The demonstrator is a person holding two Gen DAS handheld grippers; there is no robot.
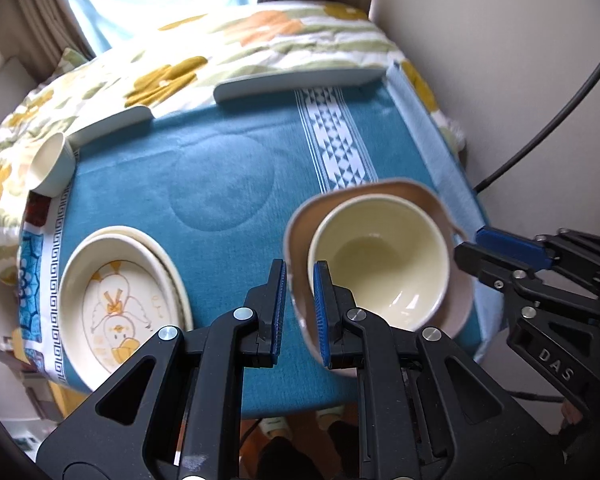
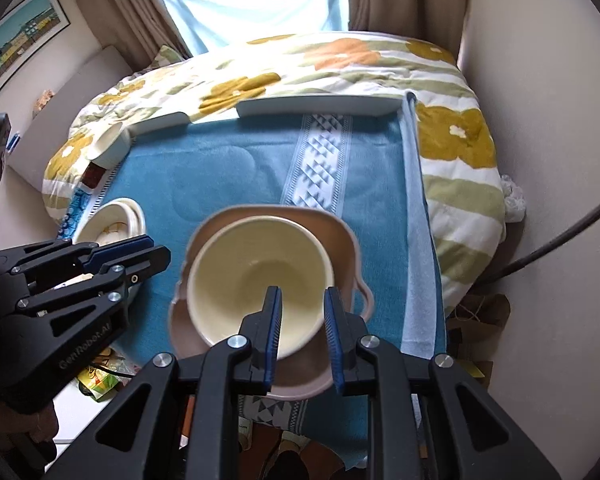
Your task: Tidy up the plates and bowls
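Note:
A cream bowl point(image 1: 380, 264) sits inside a pinkish-brown bowl point(image 1: 296, 232) on the blue cloth point(image 1: 220, 184). My left gripper point(image 1: 300, 308) straddles the brown bowl's left rim, fingers slightly apart, one on each side. My right gripper point(image 2: 302, 336) straddles the cream bowl's point(image 2: 252, 280) near rim over the brown bowl point(image 2: 340, 236), jaws apart. A cream dish with a chick drawing point(image 1: 116, 308) rests on a stacked plate at the left. A small white cup point(image 1: 52, 164) lies tipped at the far left.
Two white plates point(image 1: 300, 80) point(image 1: 112, 124) lie along the cloth's far edge against a floral duvet point(image 1: 180, 52). A wall point(image 1: 500, 60) and black cable point(image 1: 560, 108) are at the right. The table edge is just below my grippers.

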